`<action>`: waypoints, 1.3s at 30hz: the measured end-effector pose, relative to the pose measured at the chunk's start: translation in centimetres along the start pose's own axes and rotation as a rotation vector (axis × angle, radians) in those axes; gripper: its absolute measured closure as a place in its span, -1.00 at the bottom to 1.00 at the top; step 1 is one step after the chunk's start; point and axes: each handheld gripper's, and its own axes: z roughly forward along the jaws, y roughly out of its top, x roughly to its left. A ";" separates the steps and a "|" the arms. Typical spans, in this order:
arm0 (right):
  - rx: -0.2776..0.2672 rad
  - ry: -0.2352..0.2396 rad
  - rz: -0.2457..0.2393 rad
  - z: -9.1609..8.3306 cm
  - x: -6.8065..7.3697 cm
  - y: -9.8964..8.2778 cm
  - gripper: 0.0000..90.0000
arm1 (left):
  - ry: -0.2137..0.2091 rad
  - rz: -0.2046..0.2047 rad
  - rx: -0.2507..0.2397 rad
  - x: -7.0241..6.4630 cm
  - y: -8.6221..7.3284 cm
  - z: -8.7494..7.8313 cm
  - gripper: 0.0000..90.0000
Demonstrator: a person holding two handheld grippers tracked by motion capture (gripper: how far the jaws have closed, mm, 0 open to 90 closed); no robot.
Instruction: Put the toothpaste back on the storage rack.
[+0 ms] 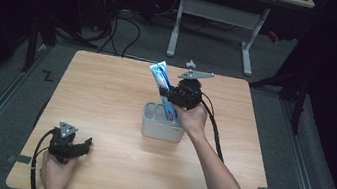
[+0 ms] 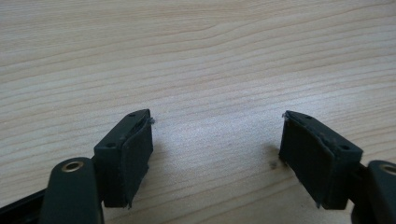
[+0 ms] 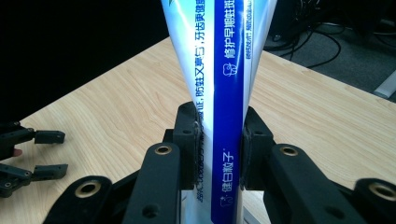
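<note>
A blue and white toothpaste tube [image 1: 162,81] stands tilted with its lower end inside a grey holder cup [image 1: 161,129] at the table's middle. My right gripper [image 1: 169,94] is shut on the tube; in the right gripper view both pads [image 3: 189,140] press the tube [image 3: 219,88] from either side. My left gripper [image 1: 85,145] rests on the table near the front left corner, held by a hand. Its jaws stand wide apart in the left gripper view [image 2: 217,140] over bare wood, with nothing between them.
The wooden table [image 1: 106,90] has its front edge close to the left hand. A white-legged desk [image 1: 218,16] and cables lie on the floor beyond the far edge. The left gripper [image 3: 32,154] also shows far off in the right gripper view.
</note>
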 end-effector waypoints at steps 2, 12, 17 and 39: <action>0.007 -0.001 -0.010 0.1 0.2 0.0 0.63 | 0.000 0.000 0.000 0.0 0.0 0.0 -0.42; 0.031 0.001 -0.024 0.5 0.4 -0.2 0.62 | 0.000 0.000 0.000 0.0 0.0 0.0 -0.42; 0.050 -0.004 -0.026 0.8 0.2 -0.7 0.62 | -0.001 0.001 0.000 0.0 0.0 0.0 -0.42; 0.080 -0.014 -0.041 0.5 0.1 -1.9 0.62 | 0.000 0.001 0.000 0.0 0.0 0.0 -0.42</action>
